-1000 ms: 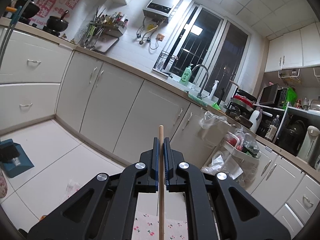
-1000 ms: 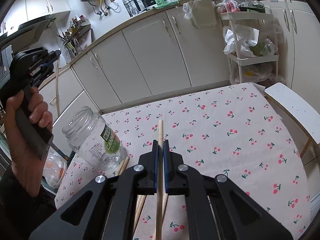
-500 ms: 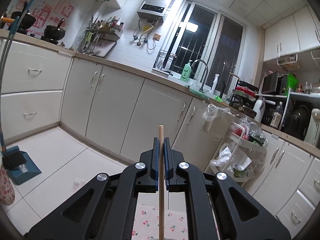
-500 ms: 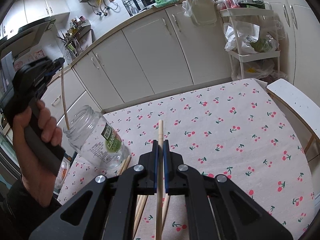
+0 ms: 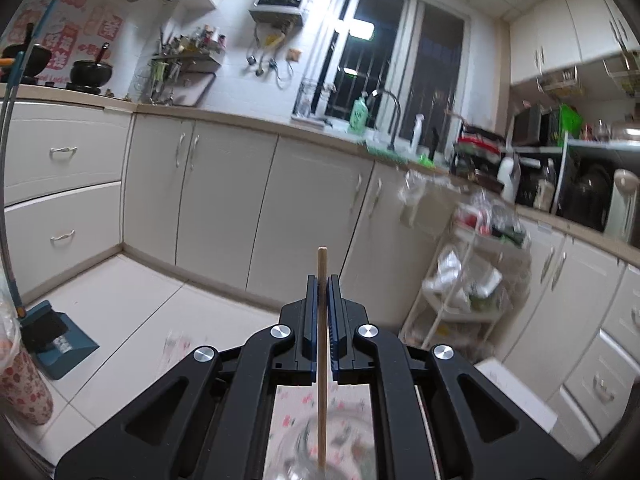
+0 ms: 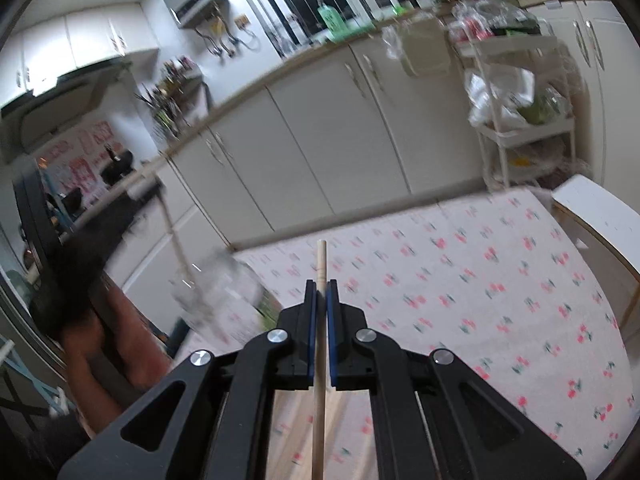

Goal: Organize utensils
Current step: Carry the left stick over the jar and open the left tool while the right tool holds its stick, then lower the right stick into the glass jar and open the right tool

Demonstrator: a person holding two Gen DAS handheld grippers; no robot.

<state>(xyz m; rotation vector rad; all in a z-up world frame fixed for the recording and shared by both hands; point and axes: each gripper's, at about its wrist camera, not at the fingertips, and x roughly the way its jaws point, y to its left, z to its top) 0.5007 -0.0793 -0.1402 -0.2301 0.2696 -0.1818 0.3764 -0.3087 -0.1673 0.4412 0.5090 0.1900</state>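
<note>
Closest to the right wrist camera, a wooden chopstick [image 6: 319,360] is pinched between the blue pads of the right gripper [image 6: 321,286], its blunt tip projecting just past the fingertips. More pale sticks [image 6: 298,420] are glimpsed lying on the cloth under the gripper's black frame, though their number cannot be told. To the left, a clear glass jar [image 6: 218,300] is seen blurred near the table's left edge, with a second chopstick [image 6: 176,240] slanting down into its mouth from the left gripper [image 6: 136,190], itself a dark smear held by the person's hand [image 6: 100,332].

From the left wrist view, the left gripper [image 5: 322,280] is shown with its jaws pressed together on that chopstick [image 5: 322,360], which runs down the frame's centre toward the jar's rim [image 5: 320,452], seen as a glassy blur at the bottom edge.

Beyond the grippers, the cherry-print tablecloth [image 6: 460,288] lies bare across its centre and right side, leaving wide open room up to the far edge. At the table's right corner a white board [image 6: 596,220] is seen just beside the cloth.

Past the far edge, a strip of tiled floor [image 5: 120,300] is left open before the run of cream cabinets [image 5: 224,208]. A white wire cart [image 6: 524,120] stuffed with bags stands against the cabinets near the table's far right corner, and a blue dustpan [image 5: 56,340] rests on the floor at the left.

Farthest off, the counter, sink tap [image 5: 390,120] and dark barred window [image 5: 400,64] are shown.
</note>
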